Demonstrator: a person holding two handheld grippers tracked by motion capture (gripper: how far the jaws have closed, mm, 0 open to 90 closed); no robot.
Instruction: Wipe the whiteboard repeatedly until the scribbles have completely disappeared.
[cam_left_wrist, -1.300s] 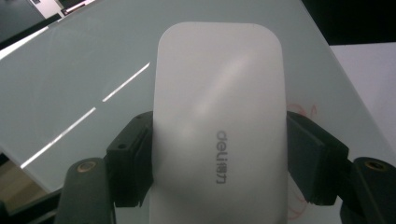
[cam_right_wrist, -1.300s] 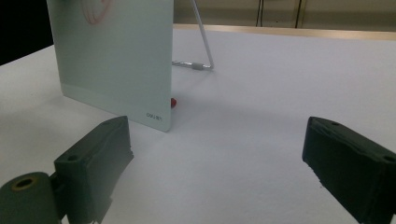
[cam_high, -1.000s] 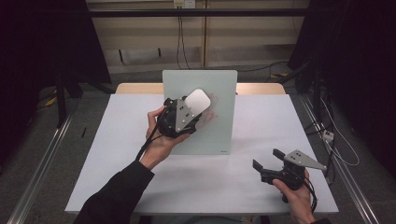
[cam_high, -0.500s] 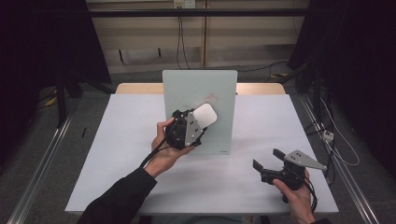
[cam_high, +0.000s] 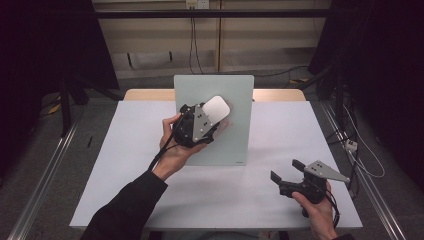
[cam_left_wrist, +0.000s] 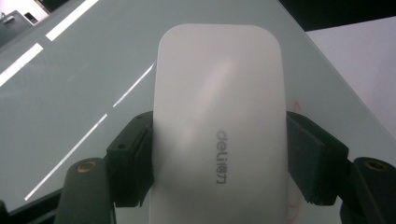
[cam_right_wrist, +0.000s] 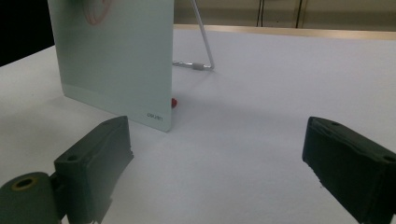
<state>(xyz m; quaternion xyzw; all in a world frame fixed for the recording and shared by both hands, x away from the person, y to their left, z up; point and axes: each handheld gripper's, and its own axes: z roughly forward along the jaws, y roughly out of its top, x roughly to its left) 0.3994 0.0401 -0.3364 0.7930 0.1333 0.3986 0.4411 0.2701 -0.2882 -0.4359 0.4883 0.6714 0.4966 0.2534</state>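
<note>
The left gripper (cam_high: 212, 116) pinches a white eraser (cam_left_wrist: 218, 135) by its long sides against the standing glass board (cam_high: 235, 100) near the table's (cam_high: 125, 150) far edge (light, smooth, likely slippery), while the right gripper (cam_high: 286, 172) rests spread.

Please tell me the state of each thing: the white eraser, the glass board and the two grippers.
White eraser: clamped between the left gripper's jaws, against the board.
Glass board: upright on its stand, red marks remaining.
Left gripper: shut on the eraser.
Right gripper: open, empty, over the table.
</note>
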